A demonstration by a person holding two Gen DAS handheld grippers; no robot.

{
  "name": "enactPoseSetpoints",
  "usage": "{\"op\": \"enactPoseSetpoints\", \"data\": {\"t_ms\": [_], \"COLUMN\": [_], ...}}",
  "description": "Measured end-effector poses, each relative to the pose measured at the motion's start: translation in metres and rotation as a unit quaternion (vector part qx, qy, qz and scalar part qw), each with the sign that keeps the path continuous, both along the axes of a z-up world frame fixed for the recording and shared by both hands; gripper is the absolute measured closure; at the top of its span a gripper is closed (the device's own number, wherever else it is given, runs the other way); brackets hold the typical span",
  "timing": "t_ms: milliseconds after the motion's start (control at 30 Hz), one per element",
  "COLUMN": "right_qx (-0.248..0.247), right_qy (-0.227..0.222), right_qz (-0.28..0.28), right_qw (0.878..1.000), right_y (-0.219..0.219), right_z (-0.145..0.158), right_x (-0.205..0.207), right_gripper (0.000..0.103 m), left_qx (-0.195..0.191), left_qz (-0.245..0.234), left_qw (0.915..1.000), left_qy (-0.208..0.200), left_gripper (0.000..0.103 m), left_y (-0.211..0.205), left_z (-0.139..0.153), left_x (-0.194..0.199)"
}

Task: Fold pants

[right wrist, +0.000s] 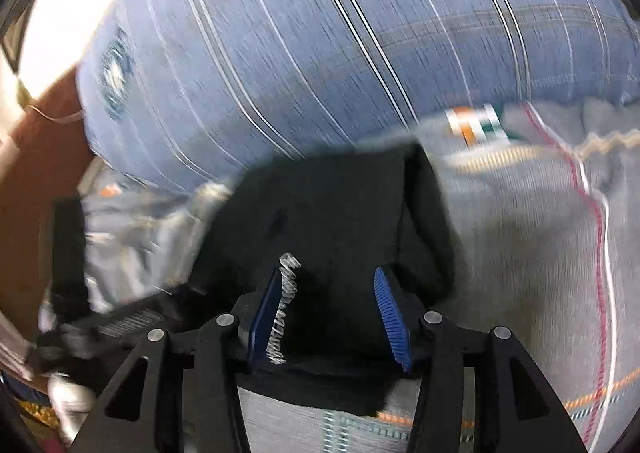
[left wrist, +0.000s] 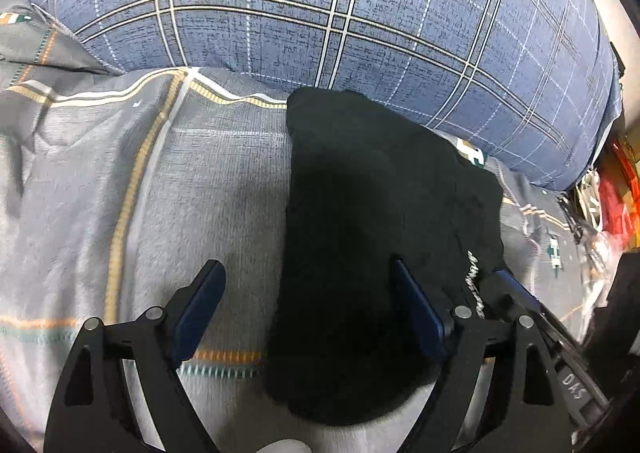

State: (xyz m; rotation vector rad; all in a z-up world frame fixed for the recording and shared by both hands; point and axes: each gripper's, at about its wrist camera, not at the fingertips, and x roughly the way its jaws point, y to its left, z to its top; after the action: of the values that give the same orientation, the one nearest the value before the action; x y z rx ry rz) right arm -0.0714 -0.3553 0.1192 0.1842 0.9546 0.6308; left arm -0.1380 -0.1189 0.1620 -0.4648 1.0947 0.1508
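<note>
While both hand-held grippers [left wrist: 306,289] [right wrist: 332,289] gape empty, the pants [left wrist: 372,237] abut a blue pillow [left wrist: 320,5].

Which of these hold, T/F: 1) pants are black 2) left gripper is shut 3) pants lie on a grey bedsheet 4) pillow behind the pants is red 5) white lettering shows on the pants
1) True. The pants are black.
2) False. The left gripper is open, with one finger over the sheet and the other over the pants.
3) True. They lie on the grey bedsheet with orange and white stripes.
4) False. The pillow behind them is blue plaid.
5) True. White lettering runs beside one finger of the right gripper, whose jaws are apart.
</note>
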Motion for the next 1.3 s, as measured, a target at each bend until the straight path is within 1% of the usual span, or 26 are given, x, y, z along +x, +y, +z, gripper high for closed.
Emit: {"op": "enactPoseSetpoints", "data": {"t_ms": [67, 133, 167, 200, 233, 267, 300, 333, 367, 433, 500, 533, 600, 667, 700, 733, 800, 833, 900, 967, 1000, 1033, 1100, 1133, 1200, 1300], "right_qx": [0.018, 0.035, 0.031, 0.023, 0.012, -0.001, -0.008, -0.007, 0.000, 0.007, 0.011, 0.016, 0.025, 0.045, 0.050, 0.060, 0.079, 0.082, 0.060, 0.067, 0.062, 0.051, 0.020, 0.021, 0.037, 0.020], "right_qy": [-0.008, -0.025, -0.031, -0.033, -0.027, -0.007, 0.013, 0.024, 0.022, 0.006, -0.006, -0.006, 0.003, 0.022, 0.036, 0.061, 0.085, 0.099, 0.100, 0.099, 0.098, 0.100, 0.100, 0.092, 0.072, 0.012], "right_qz": [0.000, 0.002, 0.003, 0.004, 0.007, 0.012, 0.014, 0.011, 0.005, 0.005, 0.010, 0.011, -0.002, -0.016, -0.023, -0.032, -0.028, -0.021, -0.024, -0.013, -0.013, -0.017, -0.032, -0.038, -0.036, -0.031], "right_qw": [1.000, 0.999, 0.999, 0.999, 1.000, 1.000, 1.000, 1.000, 1.000, 1.000, 1.000, 1.000, 1.000, 0.999, 0.998, 0.996, 0.993, 0.992, 0.993, 0.993, 0.993, 0.994, 0.994, 0.995, 0.996, 0.999], "right_y": [-0.008, -0.016, -0.016, -0.016, -0.014, -0.011, -0.009, -0.010, -0.014, -0.020, -0.026, -0.029, -0.034, -0.037, -0.037, -0.036, -0.032, -0.026, -0.022, -0.027, -0.030, -0.033, -0.040, -0.047, -0.057, -0.060], "right_z": [0.014, 0.024, 0.024, 0.021, 0.014, 0.004, -0.002, -0.006, -0.006, 0.000, 0.006, 0.009, 0.010, 0.008, 0.005, -0.001, -0.008, -0.012, -0.010, -0.006, -0.005, -0.008, -0.013, -0.012, -0.002, 0.019], "right_x": [-0.010, -0.026, -0.033, -0.039, -0.042, -0.041, -0.041, -0.042, -0.046, -0.056, -0.064, -0.065, -0.056, -0.040, -0.031, -0.020, -0.009, -0.005, -0.006, -0.015, -0.018, -0.021, -0.026, -0.032, -0.044, -0.069], "right_gripper": [0.051, 0.051, 0.049, 0.042, 0.039, 0.039, 0.039, 0.039, 0.039, 0.039, 0.039, 0.039, 0.039, 0.039, 0.039, 0.037, 0.038, 0.051, 0.069, 0.070, 0.072, 0.072, 0.070, 0.069, 0.069, 0.068], "left_qx": [0.012, 0.034, 0.042, 0.046, 0.046, 0.042, 0.035, 0.032, 0.040, 0.063, 0.068, 0.055, 0.007, -0.038, -0.053, -0.061, -0.082, -0.080, -0.055, -0.049, -0.027, -0.004, 0.059, 0.068, 0.082, 0.132], "left_qz": [0.003, 0.003, -0.002, -0.014, -0.019, -0.020, -0.018, -0.017, -0.019, -0.022, -0.016, -0.012, -0.002, 0.014, 0.027, 0.031, 0.030, 0.030, 0.015, -0.003, -0.009, -0.017, -0.033, -0.038, -0.047, -0.034], "left_qw": [0.9993, 0.9980, 0.9980, 0.9985, 0.9987, 0.9989, 0.9992, 0.9993, 0.9990, 0.9976, 0.9967, 0.9972, 0.9989, 0.9982, 0.9976, 0.9970, 0.9959, 0.9962, 0.9983, 0.9988, 0.9994, 0.9997, 0.9976, 0.9969, 0.9954, 0.9881], "left_qy": [-0.036, -0.052, -0.047, -0.026, -0.009, 0.005, 0.010, 0.007, -0.001, -0.019, -0.042, -0.050, -0.047, -0.045, -0.037, -0.034, -0.024, -0.017, -0.007, 0.007, 0.018, 0.015, 0.014, 0.009, -0.016, -0.072], "left_gripper": [0.017, 0.017, 0.017, 0.017, 0.017, 0.017, 0.017, 0.017, 0.017, 0.017, 0.017, 0.017, 0.017, 0.017, 0.017, 0.017, 0.017, 0.017, 0.017, 0.017, 0.017, 0.017, 0.017, 0.017, 0.017, 0.017], "left_y": [0.000, -0.004, -0.008, -0.014, -0.017, -0.018, -0.021, -0.021, -0.023, -0.028, -0.026, -0.021, -0.005, 0.006, 0.014, 0.016, 0.015, 0.012, 0.000, -0.012, -0.021, -0.027, -0.044, -0.050, -0.059, -0.066], "left_z": [0.023, 0.028, 0.023, 0.011, 0.001, -0.006, -0.008, -0.005, 0.003, 0.016, 0.027, 0.029, 0.022, 0.010, 0.000, -0.004, -0.013, -0.016, -0.010, -0.009, -0.013, -0.014, -0.010, -0.006, 0.007, 0.039], "left_x": [-0.018, -0.029, -0.028, -0.031, -0.031, -0.033, -0.032, -0.036, -0.040, -0.047, -0.055, -0.058, -0.057, -0.058, -0.056, -0.057, -0.052, -0.050, -0.048, -0.050, -0.051, -0.051, -0.056, -0.060, -0.072, -0.098]}}
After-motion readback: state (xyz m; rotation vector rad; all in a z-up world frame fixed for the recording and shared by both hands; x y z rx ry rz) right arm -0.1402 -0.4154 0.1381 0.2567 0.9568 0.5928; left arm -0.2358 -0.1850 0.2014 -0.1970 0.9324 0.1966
